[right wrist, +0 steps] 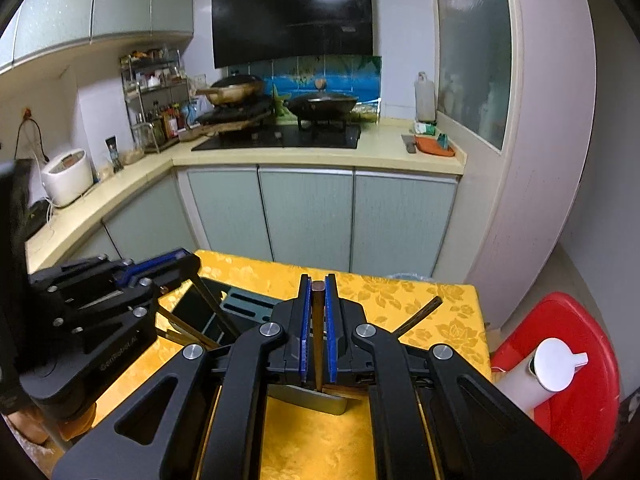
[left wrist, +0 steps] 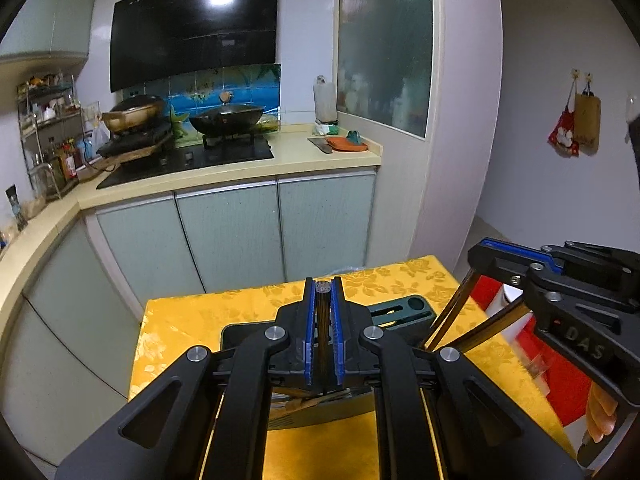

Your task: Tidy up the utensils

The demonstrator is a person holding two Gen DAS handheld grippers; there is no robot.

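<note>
My left gripper point(left wrist: 323, 283) is shut on a dark wooden chopstick point(left wrist: 322, 320) that runs down between its blue pads. My right gripper point(right wrist: 318, 280) is shut the same way on a brown chopstick point(right wrist: 318, 320). Both hover over a yellow-clothed table point(left wrist: 248, 304), side by side. The right gripper point(left wrist: 480, 254) shows at the right of the left wrist view and the left gripper point(right wrist: 188, 262) at the left of the right wrist view. A dark green utensil organizer point(left wrist: 404, 310) with slots lies just beyond them. A grey tray point(right wrist: 316, 400) sits under the fingers, mostly hidden.
Another chopstick point(right wrist: 420, 316) slants up beside my right gripper. A red stool point(right wrist: 580, 360) with a white bottle stands right of the table. Beyond are pale green cabinets point(right wrist: 304, 216), a counter with a stove, woks, a spice rack and a rice cooker point(right wrist: 66, 176).
</note>
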